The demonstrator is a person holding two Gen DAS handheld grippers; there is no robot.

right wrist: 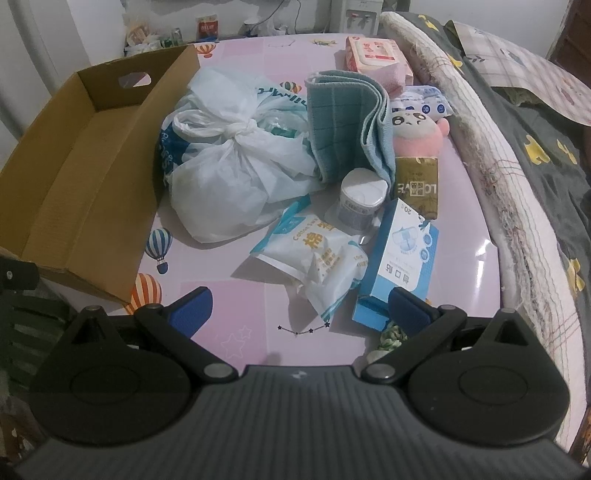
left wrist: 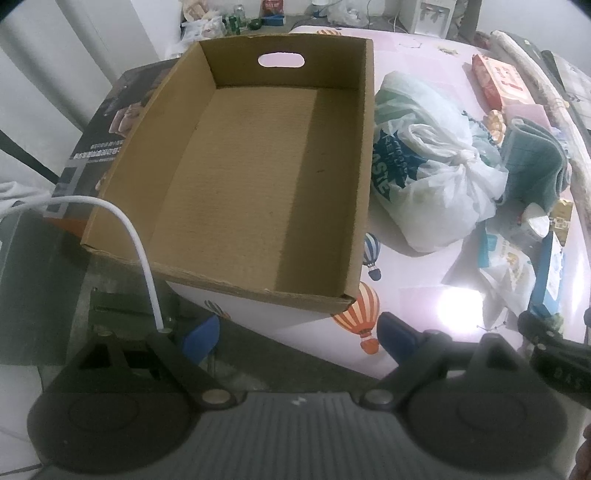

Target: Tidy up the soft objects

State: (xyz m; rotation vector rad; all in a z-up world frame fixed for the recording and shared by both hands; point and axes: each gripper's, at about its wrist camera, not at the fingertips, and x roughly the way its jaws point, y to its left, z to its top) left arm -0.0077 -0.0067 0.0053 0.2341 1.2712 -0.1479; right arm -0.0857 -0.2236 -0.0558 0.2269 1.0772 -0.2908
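An empty cardboard box [left wrist: 251,177] [right wrist: 74,177] with a handle hole stands on the left of the pink table [right wrist: 229,310]. To its right lies a knotted white plastic bag [left wrist: 432,162] [right wrist: 229,162]. Beside the bag are a folded teal towel [right wrist: 347,122] [left wrist: 532,158], a pink plush toy [right wrist: 417,133], a cotton-swab packet [right wrist: 317,258], a round swab tub [right wrist: 360,201] and a blue box [right wrist: 402,254]. My left gripper [left wrist: 299,332] hangs open over the box's near edge with nothing between its blue pads. My right gripper [right wrist: 299,306] stands open above the near table, also with nothing in it.
A pink tissue pack [right wrist: 373,51] and a gold packet [right wrist: 417,184] lie at the right. A rolled mat [right wrist: 476,147] and a dark quilt [right wrist: 546,155] border the table's right side. Bottles and clutter [left wrist: 229,22] sit beyond the far edge. A white cable [left wrist: 136,243] crosses the box's near left corner.
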